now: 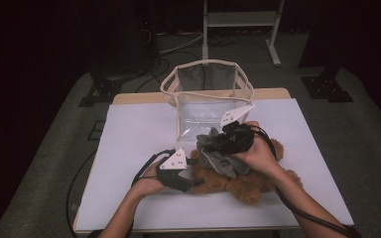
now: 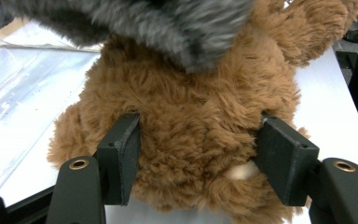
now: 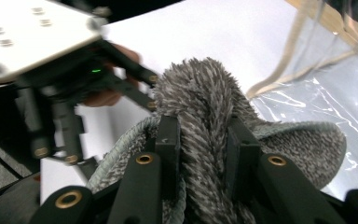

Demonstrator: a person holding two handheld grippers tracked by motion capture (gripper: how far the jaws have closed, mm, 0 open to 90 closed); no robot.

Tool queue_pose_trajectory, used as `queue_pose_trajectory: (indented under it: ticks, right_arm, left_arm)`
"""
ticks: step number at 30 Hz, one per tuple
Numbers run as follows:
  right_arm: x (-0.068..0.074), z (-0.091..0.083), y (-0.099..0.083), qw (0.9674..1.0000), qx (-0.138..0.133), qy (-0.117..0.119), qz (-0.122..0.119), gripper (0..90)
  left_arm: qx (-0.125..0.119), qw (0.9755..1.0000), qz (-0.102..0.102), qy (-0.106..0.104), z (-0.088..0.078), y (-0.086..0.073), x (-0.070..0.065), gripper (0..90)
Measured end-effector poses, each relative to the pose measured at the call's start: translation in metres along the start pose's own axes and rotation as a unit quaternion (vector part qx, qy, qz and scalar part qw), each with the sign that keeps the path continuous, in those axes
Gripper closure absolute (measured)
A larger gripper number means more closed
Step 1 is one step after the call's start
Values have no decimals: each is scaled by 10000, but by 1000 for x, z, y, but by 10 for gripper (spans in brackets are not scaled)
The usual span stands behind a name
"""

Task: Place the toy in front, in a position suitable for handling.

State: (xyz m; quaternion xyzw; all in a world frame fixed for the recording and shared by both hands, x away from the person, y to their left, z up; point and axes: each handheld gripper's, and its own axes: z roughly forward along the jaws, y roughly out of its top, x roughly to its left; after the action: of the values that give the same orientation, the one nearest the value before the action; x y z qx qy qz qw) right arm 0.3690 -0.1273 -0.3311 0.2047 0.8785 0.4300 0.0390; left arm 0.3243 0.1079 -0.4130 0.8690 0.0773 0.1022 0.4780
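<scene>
High view: my right gripper [image 1: 217, 141] is clamped on the grey cloth [image 1: 218, 157], lifted just above the bear [image 1: 238, 178] near the bag [image 1: 206, 91]. My left gripper [image 1: 194, 182] squeezes the bear on the table. The cloth's hanging end could snag on the bear's fur.

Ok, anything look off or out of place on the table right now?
Nothing stands out. The brown teddy bear lies on the table, the grey cloth is pinched in the right gripper, and the clear bag stands upright.
</scene>
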Motion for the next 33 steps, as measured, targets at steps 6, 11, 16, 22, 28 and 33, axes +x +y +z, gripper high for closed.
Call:
queue_pose_trajectory:
  ticks: [6,11,16,22,28,33]
  right_arm:
    - [6,-3,-18,9986,94,494,168,705]
    - [3,-10,-11,9997,72,204,118,704]
    - [-1,-7,-27,9991,156,261,283,706]
    - [4,-2,-18,9988,243,355,220,706]
    - [3,14,-23,9980,349,472,237,706]
    - [0,-24,-33,9985,5,413,348,706]
  left_arm:
    - [-133,9997,-127,-164,1,-1,1,327]
    - [-41,9997,-52,-231,1,0,-3,328]
    - [-188,9996,-145,-160,-3,2,1,291]
    - [-56,9993,-6,-378,4,1,-5,332]
    - [8,9990,170,-419,-1,1,-8,334]
    - [91,9988,259,-406,0,2,-9,336]
